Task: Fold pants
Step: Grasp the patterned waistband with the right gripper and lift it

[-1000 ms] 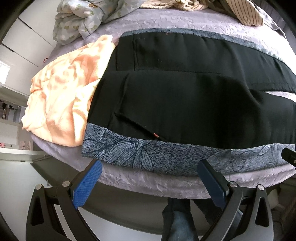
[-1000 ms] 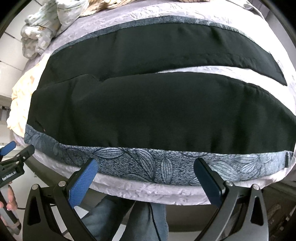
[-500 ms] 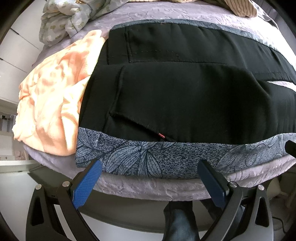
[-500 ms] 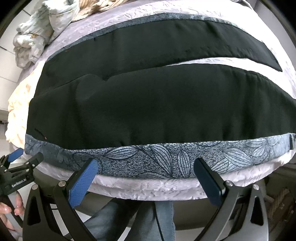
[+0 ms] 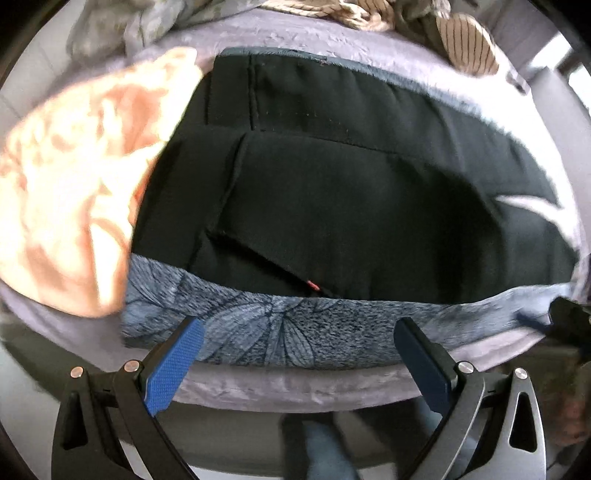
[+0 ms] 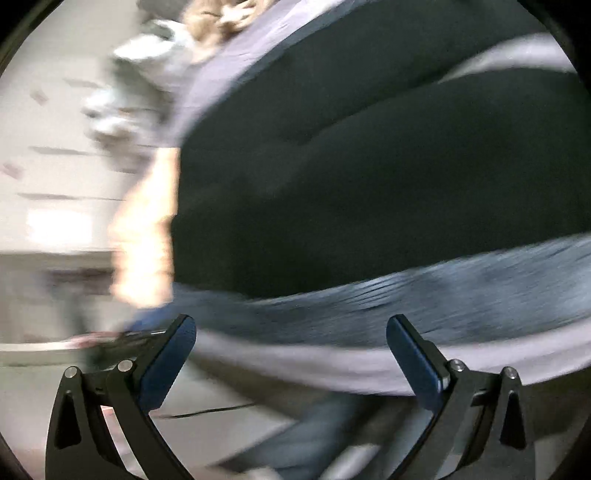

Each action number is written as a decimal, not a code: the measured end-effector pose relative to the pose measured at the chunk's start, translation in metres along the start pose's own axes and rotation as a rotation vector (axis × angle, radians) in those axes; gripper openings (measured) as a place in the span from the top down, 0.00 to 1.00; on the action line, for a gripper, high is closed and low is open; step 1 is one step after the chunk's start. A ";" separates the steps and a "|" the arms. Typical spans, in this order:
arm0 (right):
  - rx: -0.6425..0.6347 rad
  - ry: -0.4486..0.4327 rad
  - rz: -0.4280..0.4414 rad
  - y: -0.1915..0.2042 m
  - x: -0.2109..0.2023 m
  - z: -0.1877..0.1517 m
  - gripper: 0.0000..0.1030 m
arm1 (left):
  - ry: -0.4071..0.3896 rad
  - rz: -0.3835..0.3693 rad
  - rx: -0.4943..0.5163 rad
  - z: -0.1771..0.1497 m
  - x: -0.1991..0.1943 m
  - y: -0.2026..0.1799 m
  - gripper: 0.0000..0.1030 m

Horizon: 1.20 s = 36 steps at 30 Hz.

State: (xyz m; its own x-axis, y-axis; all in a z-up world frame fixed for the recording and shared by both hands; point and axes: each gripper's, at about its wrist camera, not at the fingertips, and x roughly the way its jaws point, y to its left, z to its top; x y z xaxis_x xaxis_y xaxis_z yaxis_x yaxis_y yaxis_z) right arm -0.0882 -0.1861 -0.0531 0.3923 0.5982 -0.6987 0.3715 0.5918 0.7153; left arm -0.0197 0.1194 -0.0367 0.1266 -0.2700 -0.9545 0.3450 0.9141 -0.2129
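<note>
Black pants [image 5: 351, 206] lie flat on a grey leaf-print cloth [image 5: 280, 332] on the bed. Their waistband and a slanted pocket with a small red tag [image 5: 313, 285] face my left gripper [image 5: 295, 343], which is open and empty at the bed's near edge. In the blurred right wrist view the pants [image 6: 369, 192] fill the middle, with the two legs running off to the upper right. My right gripper [image 6: 291, 350] is open and empty just short of the leaf-print cloth [image 6: 406, 306].
An orange-and-cream blanket [image 5: 74, 192] lies bunched left of the pants. Crumpled clothes [image 5: 369, 14] pile at the bed's far side. The lilac bedsheet [image 5: 295, 384] hangs over the near edge. My jeans-clad legs [image 5: 325, 450] stand below. The right gripper's tip [image 5: 569, 321] shows at the right edge.
My left gripper moved closer to the waistband end. My right gripper swung fast to the left, so the view blurs and now shows the pants' left end and the wall.
</note>
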 end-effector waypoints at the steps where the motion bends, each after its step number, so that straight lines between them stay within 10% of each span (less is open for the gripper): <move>1: 0.031 0.017 0.072 -0.005 0.004 -0.003 0.09 | 0.009 -0.051 -0.027 -0.002 0.002 0.009 0.00; 4: 0.141 0.060 0.199 -0.028 0.023 -0.014 0.28 | 0.026 -0.154 -0.099 -0.008 0.008 0.029 0.00; 19: 0.289 -0.072 0.294 -0.071 0.024 -0.013 0.27 | 0.015 -0.365 -0.285 -0.010 0.034 0.052 0.00; 27: 0.350 -0.097 0.297 -0.094 0.029 -0.024 0.27 | 0.049 -0.303 -0.258 -0.022 0.055 0.056 0.00; 36: 0.309 -0.194 0.602 -0.069 -0.003 -0.012 0.27 | -0.044 -0.482 -0.326 -0.011 0.032 0.056 0.00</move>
State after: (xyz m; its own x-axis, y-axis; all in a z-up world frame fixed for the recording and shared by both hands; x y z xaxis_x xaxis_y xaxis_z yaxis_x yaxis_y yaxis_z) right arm -0.1252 -0.2229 -0.1004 0.7370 0.6498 -0.1863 0.2534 -0.0100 0.9673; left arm -0.0069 0.1657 -0.0812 0.0675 -0.6845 -0.7259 0.0700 0.7290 -0.6809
